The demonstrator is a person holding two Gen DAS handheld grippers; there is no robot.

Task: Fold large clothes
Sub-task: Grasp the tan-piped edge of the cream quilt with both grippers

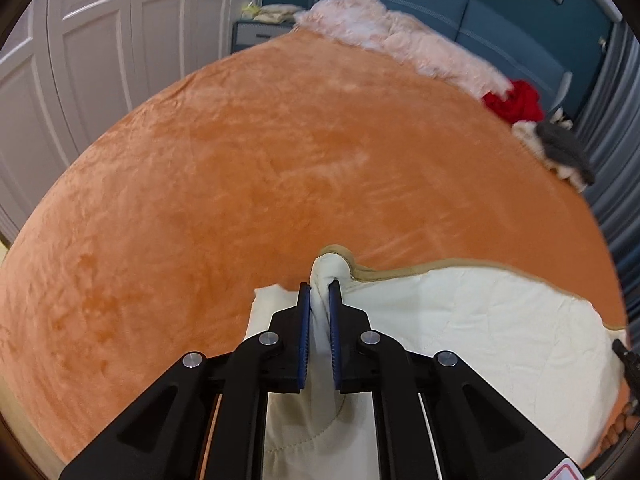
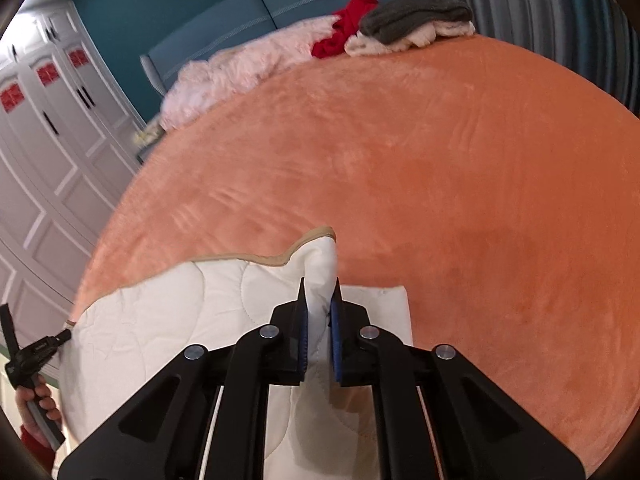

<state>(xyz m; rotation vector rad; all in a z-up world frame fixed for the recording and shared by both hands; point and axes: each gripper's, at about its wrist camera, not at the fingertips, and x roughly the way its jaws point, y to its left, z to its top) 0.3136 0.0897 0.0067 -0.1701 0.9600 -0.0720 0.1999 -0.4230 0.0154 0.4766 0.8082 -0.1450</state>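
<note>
A cream quilted cover (image 1: 480, 320) with tan edging lies on the near part of an orange bed (image 1: 240, 180). My left gripper (image 1: 320, 286) is shut on its left corner, a pinched fold of cream cloth standing up between the blue pads. In the right wrist view the same cover (image 2: 160, 312) spreads to the left, and my right gripper (image 2: 320, 284) is shut on its right corner, cloth bunched between the pads. The left gripper (image 2: 60, 336) shows at the far left edge of that view, held by a hand (image 2: 40, 404).
At the head of the bed lie a pink fluffy blanket (image 2: 240, 68), a red garment (image 2: 348, 28) and a grey and white pile (image 2: 416, 20). White wardrobe doors (image 1: 80, 60) stand left of the bed; a blue headboard (image 1: 460, 20) and grey curtains (image 2: 540, 12) lie beyond.
</note>
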